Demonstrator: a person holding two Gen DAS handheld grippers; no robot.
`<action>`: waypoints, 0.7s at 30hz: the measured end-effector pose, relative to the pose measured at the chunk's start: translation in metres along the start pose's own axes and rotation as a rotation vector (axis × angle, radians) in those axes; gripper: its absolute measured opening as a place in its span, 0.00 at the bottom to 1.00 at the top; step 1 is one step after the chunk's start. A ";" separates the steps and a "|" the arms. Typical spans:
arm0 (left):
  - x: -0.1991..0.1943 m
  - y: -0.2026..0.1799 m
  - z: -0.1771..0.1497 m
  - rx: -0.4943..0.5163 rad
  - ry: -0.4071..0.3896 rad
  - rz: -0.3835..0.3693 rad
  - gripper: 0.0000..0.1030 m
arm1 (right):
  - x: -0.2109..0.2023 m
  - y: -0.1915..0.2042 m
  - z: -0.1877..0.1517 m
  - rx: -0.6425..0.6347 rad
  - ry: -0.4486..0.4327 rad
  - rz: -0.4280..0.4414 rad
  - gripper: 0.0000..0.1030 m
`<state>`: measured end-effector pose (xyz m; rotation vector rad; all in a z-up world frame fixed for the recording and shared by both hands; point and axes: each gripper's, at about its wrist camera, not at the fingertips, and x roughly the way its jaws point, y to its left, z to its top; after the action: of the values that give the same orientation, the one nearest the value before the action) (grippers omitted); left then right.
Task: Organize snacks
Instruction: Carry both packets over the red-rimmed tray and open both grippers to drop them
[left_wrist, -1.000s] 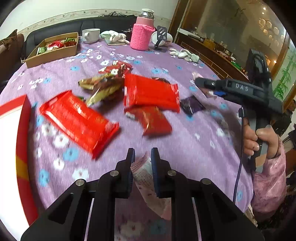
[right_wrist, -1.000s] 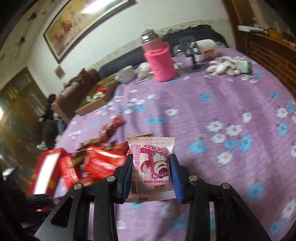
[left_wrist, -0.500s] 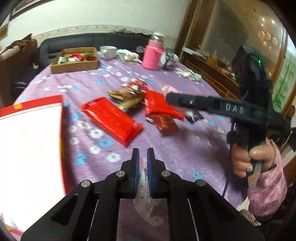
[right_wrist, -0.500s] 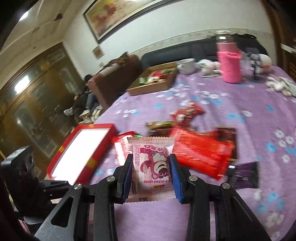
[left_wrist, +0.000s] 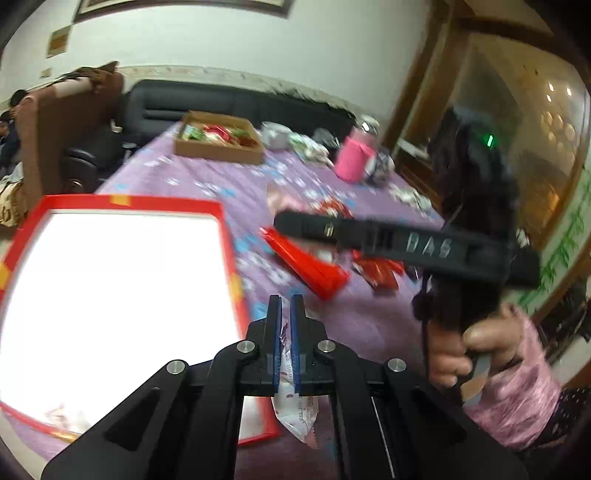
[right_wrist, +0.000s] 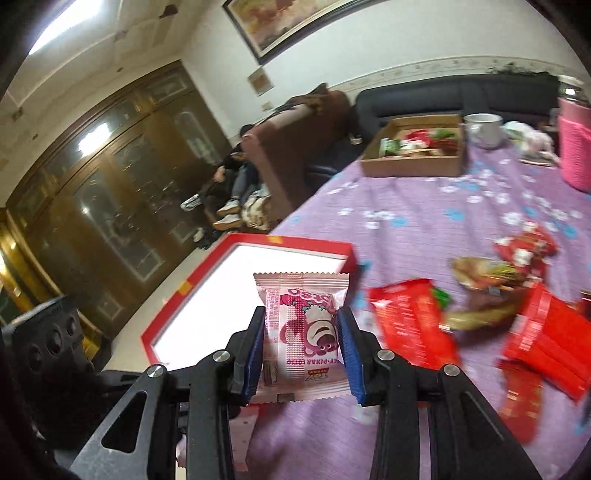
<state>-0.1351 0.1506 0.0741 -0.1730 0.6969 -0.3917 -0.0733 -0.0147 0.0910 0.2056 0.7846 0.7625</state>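
Note:
My left gripper is shut on a pink-and-white snack packet that hangs edge-on between the jaws, just right of the red box with a white inside. My right gripper is shut on a pink bear snack packet, held flat above the tablecloth next to the red box. The right gripper also shows in the left wrist view, above the loose red snack packets.
Several red and brown snack packets lie on the purple flowered tablecloth. A cardboard tray of snacks, a white cup and a pink-sleeved bottle stand at the far side. A sofa is behind.
Both grippers have swung left with their packets toward the red box, which now fills the left of the left wrist view. The loose snacks have shifted right in both views.

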 end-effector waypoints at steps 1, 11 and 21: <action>-0.006 0.006 0.002 -0.013 -0.016 0.004 0.03 | 0.004 0.004 0.001 -0.002 0.005 0.013 0.37; -0.023 0.071 0.014 -0.121 -0.059 0.204 0.03 | 0.063 0.044 -0.009 -0.053 0.113 0.110 0.40; -0.010 0.057 0.011 -0.096 -0.032 0.265 0.36 | 0.028 0.009 -0.022 0.023 0.079 0.057 0.51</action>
<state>-0.1184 0.2074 0.0718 -0.1747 0.6974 -0.1016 -0.0805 0.0086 0.0637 0.2203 0.8656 0.8200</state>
